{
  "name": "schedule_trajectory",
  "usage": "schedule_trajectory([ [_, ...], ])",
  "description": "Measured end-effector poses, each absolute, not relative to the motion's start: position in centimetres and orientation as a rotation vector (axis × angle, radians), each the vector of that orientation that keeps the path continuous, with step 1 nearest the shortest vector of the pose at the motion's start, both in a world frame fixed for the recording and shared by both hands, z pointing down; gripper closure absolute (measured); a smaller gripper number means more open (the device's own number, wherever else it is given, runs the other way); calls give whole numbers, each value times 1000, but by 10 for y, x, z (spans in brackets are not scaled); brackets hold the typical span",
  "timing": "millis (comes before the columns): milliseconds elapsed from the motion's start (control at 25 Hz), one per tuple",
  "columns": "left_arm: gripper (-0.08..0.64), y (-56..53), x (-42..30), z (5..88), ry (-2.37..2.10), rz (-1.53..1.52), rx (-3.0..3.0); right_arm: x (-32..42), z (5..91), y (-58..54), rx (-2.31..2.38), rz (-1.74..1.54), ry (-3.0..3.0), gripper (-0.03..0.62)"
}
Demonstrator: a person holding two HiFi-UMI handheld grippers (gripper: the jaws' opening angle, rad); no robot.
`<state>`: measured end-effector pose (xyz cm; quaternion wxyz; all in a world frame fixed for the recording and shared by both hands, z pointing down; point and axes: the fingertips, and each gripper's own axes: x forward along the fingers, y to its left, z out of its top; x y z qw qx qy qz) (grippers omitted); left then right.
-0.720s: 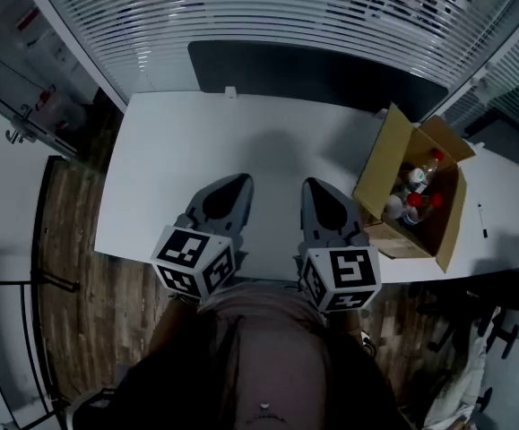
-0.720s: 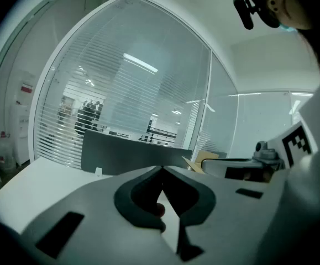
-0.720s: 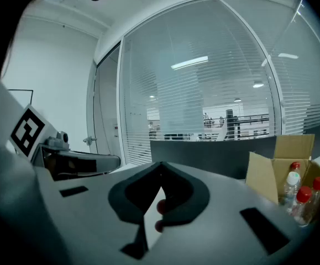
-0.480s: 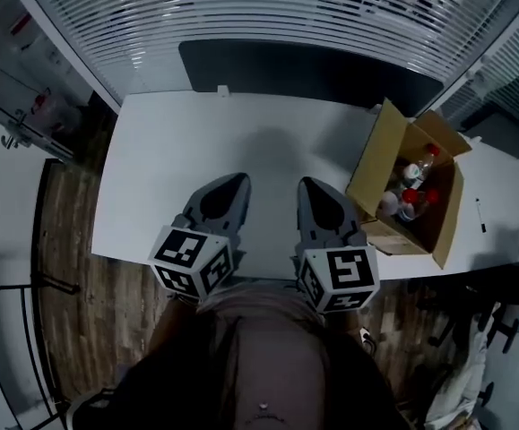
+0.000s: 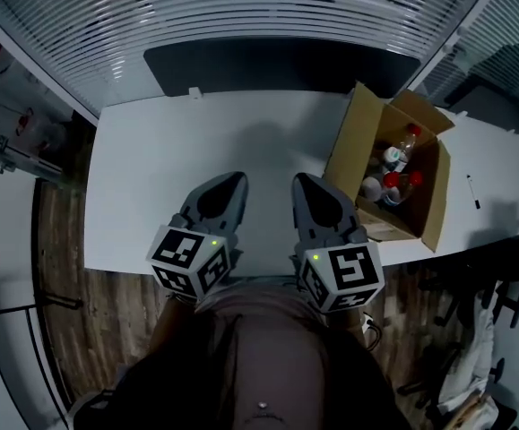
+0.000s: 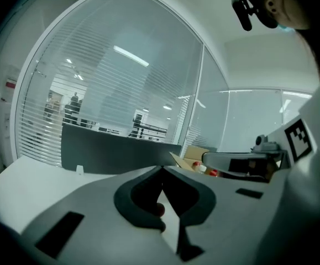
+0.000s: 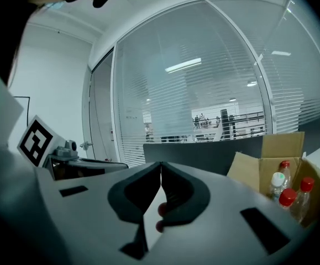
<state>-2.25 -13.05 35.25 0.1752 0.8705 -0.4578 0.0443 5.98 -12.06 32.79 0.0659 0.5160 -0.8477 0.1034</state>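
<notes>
Holds the right gripper (image 5: 302, 179) just left of the box (image 5: 350, 141), by its near corner, jaws pressed together at the tips with nothing between them. Holds the left gripper (image 5: 233, 177) farther left of the box, side by side with the other, likewise closed tip to tip and empty. Points both forward, low over the white table (image 5: 151, 159) bearing the box. Finds the box open, flaps up, with bottles (image 5: 386, 173) upright inside, some capped red, some white. Sees, in the right gripper view, the box to the right of the closed jaws, three bottles against its inner wall. Catches, in the left gripper view, only a corner of the box and a red cap past the right gripper's body. Finds a dark panel (image 5: 277, 65) behind the box and to its left, at the table's far edge, and blinds (image 5: 241, 7) behind that. Shows wood floor (image 5: 57, 267) well left of the box, past the table's end
</notes>
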Motion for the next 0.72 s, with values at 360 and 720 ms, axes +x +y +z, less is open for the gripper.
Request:
schedule_trajectory([
  [360, 551, -144, 8, 351, -1285, 133, 2479, 107, 329, -124, 1636, 292, -2497, 568],
  [720, 551, -150, 50, 350, -1249, 133, 2502, 159, 330, -126, 1699, 279, -2439, 568],
])
